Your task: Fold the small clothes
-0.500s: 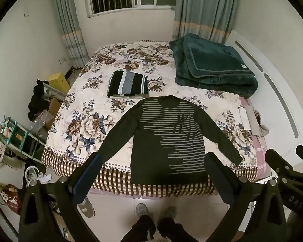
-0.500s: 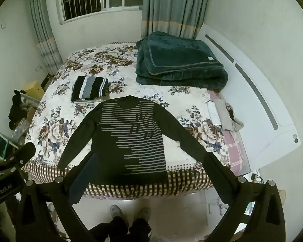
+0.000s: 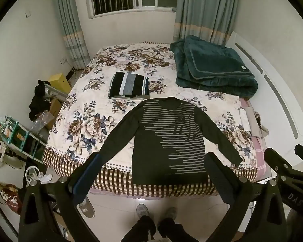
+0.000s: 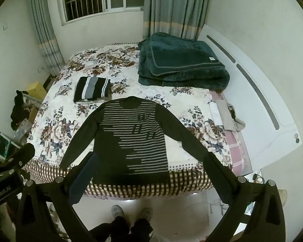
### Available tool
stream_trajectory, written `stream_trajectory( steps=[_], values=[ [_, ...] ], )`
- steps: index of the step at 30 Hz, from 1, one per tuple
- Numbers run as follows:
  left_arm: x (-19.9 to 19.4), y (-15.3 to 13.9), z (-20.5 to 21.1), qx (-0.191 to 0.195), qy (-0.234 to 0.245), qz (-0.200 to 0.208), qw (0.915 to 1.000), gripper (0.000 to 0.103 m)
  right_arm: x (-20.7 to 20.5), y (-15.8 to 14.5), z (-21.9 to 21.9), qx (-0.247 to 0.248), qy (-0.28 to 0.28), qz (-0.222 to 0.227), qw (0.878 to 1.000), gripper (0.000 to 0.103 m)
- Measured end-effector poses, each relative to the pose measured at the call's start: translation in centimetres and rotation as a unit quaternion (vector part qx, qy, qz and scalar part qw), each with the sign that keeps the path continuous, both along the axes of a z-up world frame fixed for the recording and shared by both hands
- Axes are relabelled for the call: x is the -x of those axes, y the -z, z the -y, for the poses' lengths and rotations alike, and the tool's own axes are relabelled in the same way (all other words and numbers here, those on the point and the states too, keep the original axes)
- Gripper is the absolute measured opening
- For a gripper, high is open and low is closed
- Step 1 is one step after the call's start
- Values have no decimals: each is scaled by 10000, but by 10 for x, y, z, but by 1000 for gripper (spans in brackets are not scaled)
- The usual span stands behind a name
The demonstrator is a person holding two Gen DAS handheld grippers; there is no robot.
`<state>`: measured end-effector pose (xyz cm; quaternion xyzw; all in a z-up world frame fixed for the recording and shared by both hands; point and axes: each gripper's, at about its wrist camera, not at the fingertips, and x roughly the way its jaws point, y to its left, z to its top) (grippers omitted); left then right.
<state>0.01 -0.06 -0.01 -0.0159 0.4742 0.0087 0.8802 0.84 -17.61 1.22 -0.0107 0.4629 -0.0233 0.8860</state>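
Note:
A dark long-sleeved sweater with grey stripes [image 3: 167, 139] lies flat on the floral bed [image 3: 86, 109], sleeves spread, hem over the near edge. It also shows in the right wrist view [image 4: 129, 139]. A folded black, grey and white striped garment [image 3: 129, 84] lies behind it, also in the right wrist view [image 4: 92, 88]. My left gripper [image 3: 153, 161] is open and empty, held above the floor in front of the bed. My right gripper [image 4: 149, 161] is open and empty, held the same way.
A folded dark green blanket [image 3: 212, 70] lies at the bed's far right by the white headboard [image 3: 282, 109]. Folded cloths [image 3: 250, 121] lie at the right edge. Shelves and clutter [image 3: 20, 137] stand left. The person's feet [image 3: 155, 211] stand on the tiled floor.

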Motion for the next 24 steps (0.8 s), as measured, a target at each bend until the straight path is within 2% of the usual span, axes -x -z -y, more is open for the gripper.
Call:
stream_trajectory(
  steps=[7,9,24],
  values=[
    [0,0,0,6,5,12,10000,103,-6,-17,-7,-18,-16,17,10000,103],
    [-1,-8,-3,1,4,20,10000,103,-8,-19,-8,-14,-19,10,10000,103],
    [-9,-22,-1,15,0,53,10000,103,-7,-21,-5,-18,-20,51,10000,103]
  ],
)
